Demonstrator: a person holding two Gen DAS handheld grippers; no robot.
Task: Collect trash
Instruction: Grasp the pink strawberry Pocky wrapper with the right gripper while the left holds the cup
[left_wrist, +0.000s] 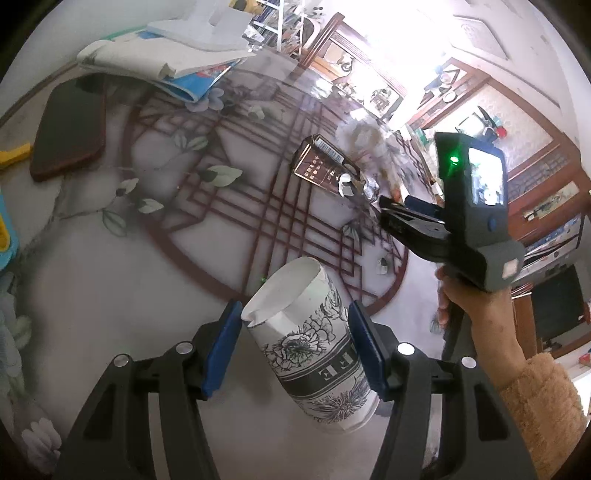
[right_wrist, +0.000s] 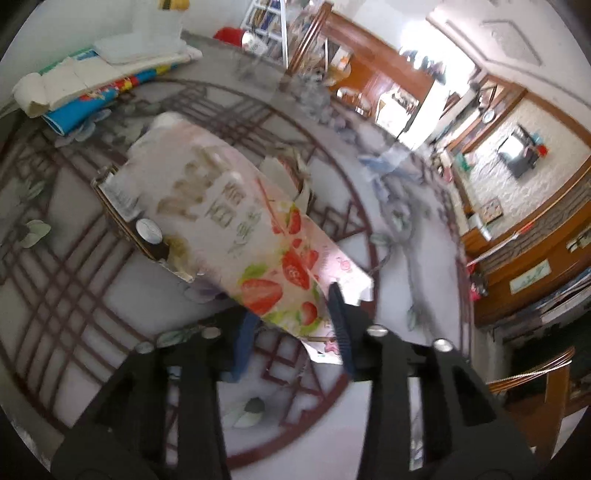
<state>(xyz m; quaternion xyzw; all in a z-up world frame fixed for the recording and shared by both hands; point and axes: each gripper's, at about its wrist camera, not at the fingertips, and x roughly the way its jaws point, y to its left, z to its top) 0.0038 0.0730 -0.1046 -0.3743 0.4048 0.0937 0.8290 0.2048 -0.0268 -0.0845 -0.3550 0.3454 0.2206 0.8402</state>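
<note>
The left gripper (left_wrist: 293, 343) is clamped on a white paper cup (left_wrist: 314, 354) with black flower print, its blue pads pressing the cup's two sides and holding it tilted above the table (left_wrist: 110, 288). The right gripper (right_wrist: 291, 325) has its jaws closed on the near end of a strawberry-printed carton (right_wrist: 240, 229), which slants away over the tabletop; this view is blurred. Just beyond the carton lies a brown box (left_wrist: 325, 166) with a barcode. At the far left sit a stack of papers (left_wrist: 162, 62) and a dark pad (left_wrist: 70, 129).
</note>
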